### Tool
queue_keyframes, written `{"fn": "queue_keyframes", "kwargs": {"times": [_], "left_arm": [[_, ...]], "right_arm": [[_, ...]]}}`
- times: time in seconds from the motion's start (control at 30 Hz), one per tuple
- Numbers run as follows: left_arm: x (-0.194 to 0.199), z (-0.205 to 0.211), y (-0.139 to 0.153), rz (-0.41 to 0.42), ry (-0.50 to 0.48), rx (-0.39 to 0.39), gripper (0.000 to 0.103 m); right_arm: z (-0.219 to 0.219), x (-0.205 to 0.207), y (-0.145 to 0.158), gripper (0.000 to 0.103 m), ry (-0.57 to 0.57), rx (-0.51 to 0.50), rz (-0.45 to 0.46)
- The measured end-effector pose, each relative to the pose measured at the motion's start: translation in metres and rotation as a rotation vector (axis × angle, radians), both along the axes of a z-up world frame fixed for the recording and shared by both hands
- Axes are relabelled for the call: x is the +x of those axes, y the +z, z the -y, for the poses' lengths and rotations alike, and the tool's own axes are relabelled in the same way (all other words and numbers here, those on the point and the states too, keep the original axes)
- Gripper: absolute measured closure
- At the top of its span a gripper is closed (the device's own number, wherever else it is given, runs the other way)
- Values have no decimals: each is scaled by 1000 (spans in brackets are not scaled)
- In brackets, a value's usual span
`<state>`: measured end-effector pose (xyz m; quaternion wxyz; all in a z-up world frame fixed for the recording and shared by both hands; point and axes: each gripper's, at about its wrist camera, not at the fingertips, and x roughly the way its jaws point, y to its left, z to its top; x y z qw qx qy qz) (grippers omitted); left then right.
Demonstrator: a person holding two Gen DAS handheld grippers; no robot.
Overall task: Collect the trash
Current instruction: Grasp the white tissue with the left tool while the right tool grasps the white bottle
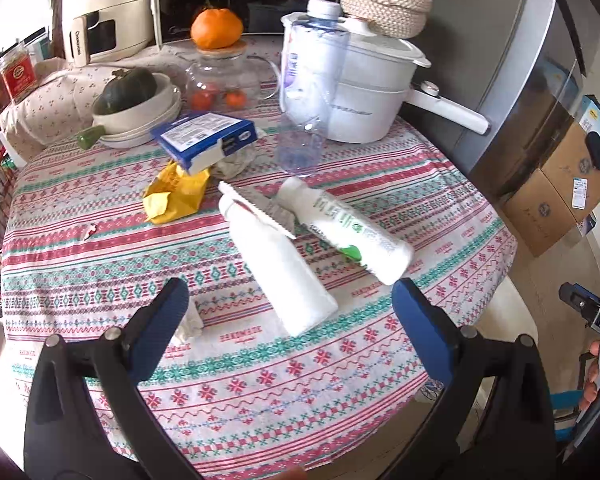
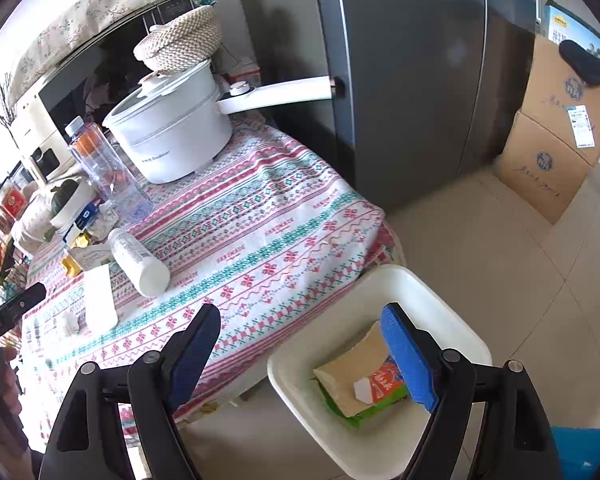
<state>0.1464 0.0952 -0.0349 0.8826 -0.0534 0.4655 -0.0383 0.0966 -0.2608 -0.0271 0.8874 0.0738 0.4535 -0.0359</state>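
On the far left of the table (image 1: 100,264), under its patterned cloth, a bowl (image 1: 140,110) with a dark green squash stands well back, clearly kept rather than thrown out. In front of it the rubbish starts: a crumpled yellow wrapper (image 1: 176,198) touching a blue and white box (image 1: 206,138), which lies tilted over more crumpled paper. A small wad of tissue (image 1: 188,324) lies just beside the left hand-held gripper (image 1: 288,300), whose jaws stand wide apart with nothing between them, aimed down at the table. Straight ahead of it a flattened white tube (image 1: 280,276) and a white bottle with green print (image 1: 348,228) lie on their sides, the tube's crimped end overlapping the bottle's neck; I judge these the next pieces to collect. Behind them a clear plastic bottle (image 1: 312,92) leans against a white pot (image 1: 376,92) with a woven basket on its lid.

Off the table's right edge, low on the tiled floor, stands a white bin (image 2: 440,292). A carton with orange and green print (image 2: 364,380) already lies in it, placed there as collected trash. The right hand-held gripper (image 2: 300,348) hangs over the bin's rim, its jaws open and empty. Beyond are a grey fridge (image 2: 412,80) and stacked cardboard boxes (image 2: 552,132).
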Motion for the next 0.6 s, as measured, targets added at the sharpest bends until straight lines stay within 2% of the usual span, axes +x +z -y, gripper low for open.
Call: {"fn": "queue_keyframes", "kwargs": {"times": [0.17,0.3,0.37,0.5,0.6], "left_arm": [[11,-43,-21,-104,64,-74,2],[15,-62,-30,-142,106,-87,5],[19,-67,-39,-180,122,-82,13],[26,-69,-65,-297,127,-57,37],[26,-66,-77,-329,114,-24,52]], "right_arm": [[-29,15,-11,19,44,-16,-21],[-46,25,-22,19,68,-27,-47],[-53,29,-26,19,80,-33,-58],[-64,36,-34,19,98,-41,-76],[-70,39,-39,19,107,-47,-88]]}}
